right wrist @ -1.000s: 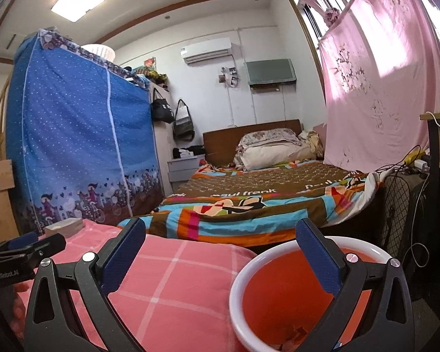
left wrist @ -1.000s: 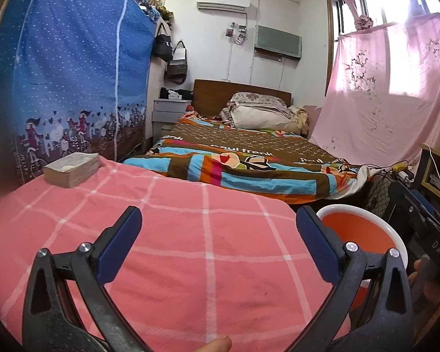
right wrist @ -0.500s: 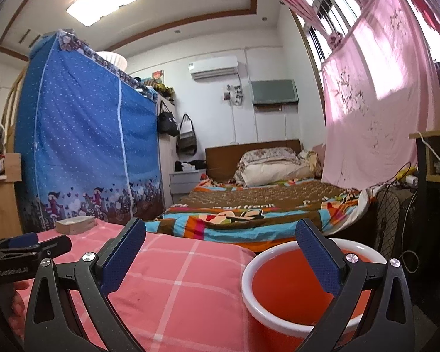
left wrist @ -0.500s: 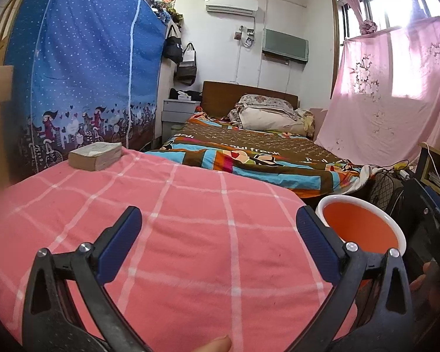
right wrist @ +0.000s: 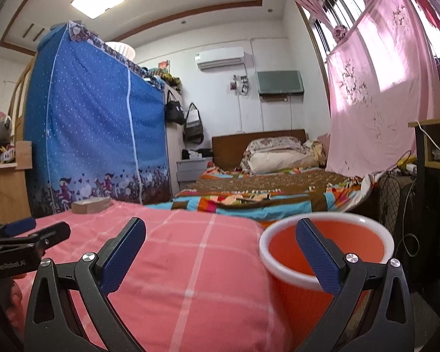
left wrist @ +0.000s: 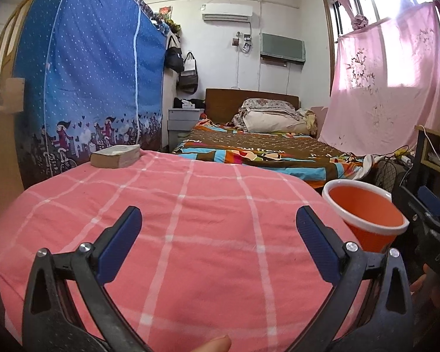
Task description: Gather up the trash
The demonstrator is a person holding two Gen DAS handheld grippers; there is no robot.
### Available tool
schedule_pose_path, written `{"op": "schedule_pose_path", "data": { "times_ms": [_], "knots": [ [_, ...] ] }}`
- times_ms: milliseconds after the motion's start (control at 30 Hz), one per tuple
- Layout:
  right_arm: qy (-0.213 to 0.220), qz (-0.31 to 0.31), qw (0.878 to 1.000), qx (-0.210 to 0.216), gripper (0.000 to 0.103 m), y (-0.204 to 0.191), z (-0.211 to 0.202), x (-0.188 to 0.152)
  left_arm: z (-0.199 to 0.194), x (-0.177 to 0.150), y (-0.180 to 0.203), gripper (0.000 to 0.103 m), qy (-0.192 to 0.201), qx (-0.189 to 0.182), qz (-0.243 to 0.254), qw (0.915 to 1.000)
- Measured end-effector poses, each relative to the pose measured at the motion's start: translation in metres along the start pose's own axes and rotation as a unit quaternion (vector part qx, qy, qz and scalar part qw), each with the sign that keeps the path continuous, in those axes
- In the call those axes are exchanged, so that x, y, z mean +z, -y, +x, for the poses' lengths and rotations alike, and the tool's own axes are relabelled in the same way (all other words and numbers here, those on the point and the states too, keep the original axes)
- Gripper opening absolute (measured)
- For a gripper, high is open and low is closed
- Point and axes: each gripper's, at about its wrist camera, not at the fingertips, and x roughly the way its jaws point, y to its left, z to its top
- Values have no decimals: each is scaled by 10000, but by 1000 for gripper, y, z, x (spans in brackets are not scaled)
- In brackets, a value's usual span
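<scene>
An orange bin with a white rim [left wrist: 366, 215] [right wrist: 328, 252] stands just past the right edge of a pink checked bedspread [left wrist: 208, 205] [right wrist: 184, 252]. Its inside is hidden from both views. My left gripper [left wrist: 218, 234] hovers open over the bedspread, nothing between its blue pads. My right gripper [right wrist: 220, 246] is open too, low beside the bed, its right finger in front of the bin's rim. No loose trash shows on the bedspread. In the right wrist view the left gripper [right wrist: 26, 231] appears at the far left.
A thick book [left wrist: 116, 156] [right wrist: 91, 205] lies at the far left corner of the pink bedspread. Beyond is a bed with a colourful quilt [left wrist: 264, 155], a blue fabric wardrobe [left wrist: 85, 88] on the left, and a desk with cables [right wrist: 431, 158] on the right.
Both grippers have pulled back and tilted up, so more of the room and the pink bedspread shows. The bin now sits lower and farther in the left wrist view. Both stay open.
</scene>
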Motion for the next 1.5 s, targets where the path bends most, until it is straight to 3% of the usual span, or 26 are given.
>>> {"op": "schedule_pose_path", "data": {
  "times_ms": [433,1500],
  "knots": [
    [-347,-317,9989,84,103,-12,2,-22,-15,-22,-18,103,127,193,-60,9997],
    [-396,-327,9986,139,103,-12,3,-27,-17,-25,-16,103,176,234,-30,9996]
  ]
}}
